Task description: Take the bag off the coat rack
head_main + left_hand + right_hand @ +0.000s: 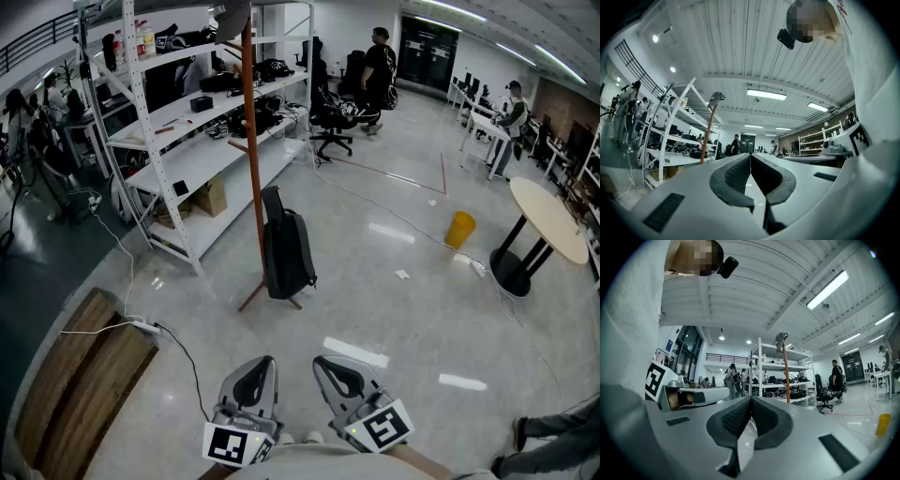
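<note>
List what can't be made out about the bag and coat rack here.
- Bag: head view, too small to tell how it hangs or whether it touches the floor.
- Coat rack top: head view, cut off by the upper edge.
- Bag in both gripper views: hidden behind left gripper and right gripper bodies; only the rack's pole shows.
</note>
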Demonstrator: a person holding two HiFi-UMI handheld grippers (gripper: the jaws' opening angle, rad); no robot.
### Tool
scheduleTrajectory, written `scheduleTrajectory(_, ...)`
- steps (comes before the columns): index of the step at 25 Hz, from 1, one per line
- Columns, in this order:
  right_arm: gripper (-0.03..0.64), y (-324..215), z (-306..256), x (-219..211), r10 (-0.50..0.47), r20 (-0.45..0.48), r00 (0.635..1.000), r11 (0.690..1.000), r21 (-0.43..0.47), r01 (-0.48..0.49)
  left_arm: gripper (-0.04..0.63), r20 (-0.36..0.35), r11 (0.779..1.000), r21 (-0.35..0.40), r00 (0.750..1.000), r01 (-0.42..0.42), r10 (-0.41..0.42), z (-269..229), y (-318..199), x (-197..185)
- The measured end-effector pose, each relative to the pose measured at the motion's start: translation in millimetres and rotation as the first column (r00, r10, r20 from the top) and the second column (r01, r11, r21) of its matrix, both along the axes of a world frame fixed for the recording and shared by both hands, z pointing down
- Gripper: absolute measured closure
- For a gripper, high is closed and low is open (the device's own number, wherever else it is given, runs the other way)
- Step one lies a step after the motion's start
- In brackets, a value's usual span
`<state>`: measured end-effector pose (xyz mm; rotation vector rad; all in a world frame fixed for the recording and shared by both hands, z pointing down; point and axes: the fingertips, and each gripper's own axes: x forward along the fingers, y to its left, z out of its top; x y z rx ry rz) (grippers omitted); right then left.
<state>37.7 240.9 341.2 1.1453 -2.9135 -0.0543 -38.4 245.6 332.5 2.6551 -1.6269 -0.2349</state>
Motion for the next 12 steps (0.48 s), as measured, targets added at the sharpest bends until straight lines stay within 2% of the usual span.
scheduleTrajectory(12,0.597,-5.4,8.6,9.3,-0.001,-0.004,1.000,1.000,0.004,0.001,0.577,-0.016,1.000,0.010,1.000,0.001,-0.001,4.1,-4.2,10.2)
